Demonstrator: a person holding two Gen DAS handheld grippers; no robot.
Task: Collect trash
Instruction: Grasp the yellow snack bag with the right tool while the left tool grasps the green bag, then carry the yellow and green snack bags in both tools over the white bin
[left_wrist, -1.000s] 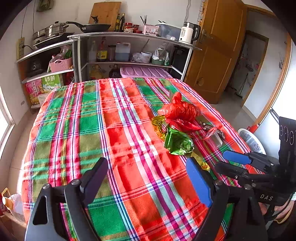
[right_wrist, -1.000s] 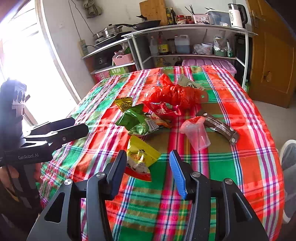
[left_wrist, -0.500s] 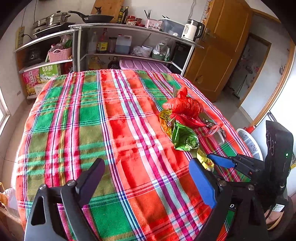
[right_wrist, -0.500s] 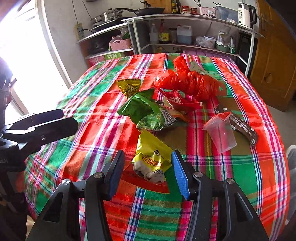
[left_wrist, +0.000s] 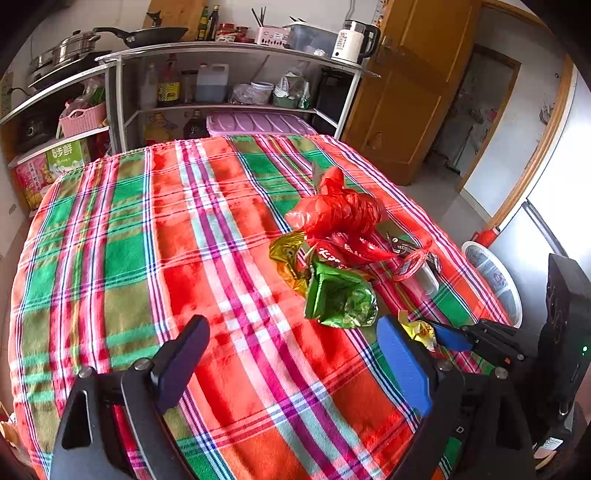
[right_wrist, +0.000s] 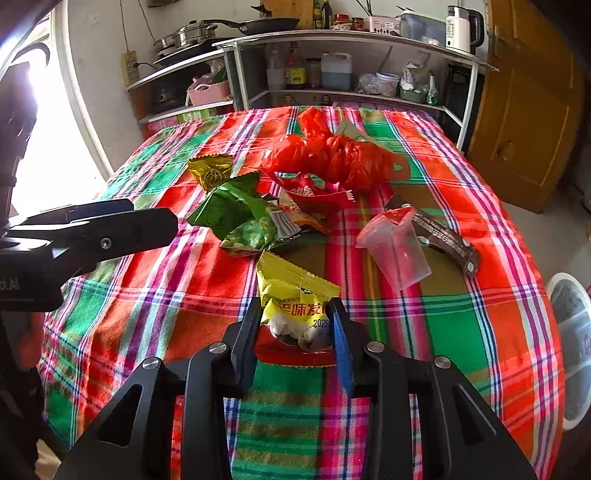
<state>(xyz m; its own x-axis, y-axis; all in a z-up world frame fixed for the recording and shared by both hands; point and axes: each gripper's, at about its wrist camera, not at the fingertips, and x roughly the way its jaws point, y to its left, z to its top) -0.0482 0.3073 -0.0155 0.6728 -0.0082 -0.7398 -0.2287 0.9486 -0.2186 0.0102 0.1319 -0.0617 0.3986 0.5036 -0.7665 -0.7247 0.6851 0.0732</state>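
Left wrist view: left gripper (left_wrist: 291, 363) spread wide above the plaid desk (left_wrist: 122, 236), nothing between its jaws; trash pile sits ahead to the right: red bag (left_wrist: 338, 212), green wrapper (left_wrist: 338, 299), gold wrapper (left_wrist: 286, 253). Right wrist view: right gripper (right_wrist: 293, 319) has just been closing, jaws now pinching the yellow packet (right_wrist: 291, 295) at the desk's near edge. Clear cup (right_wrist: 397, 249) lies tipped beside a brown wrapper (right_wrist: 445, 236), just behind.
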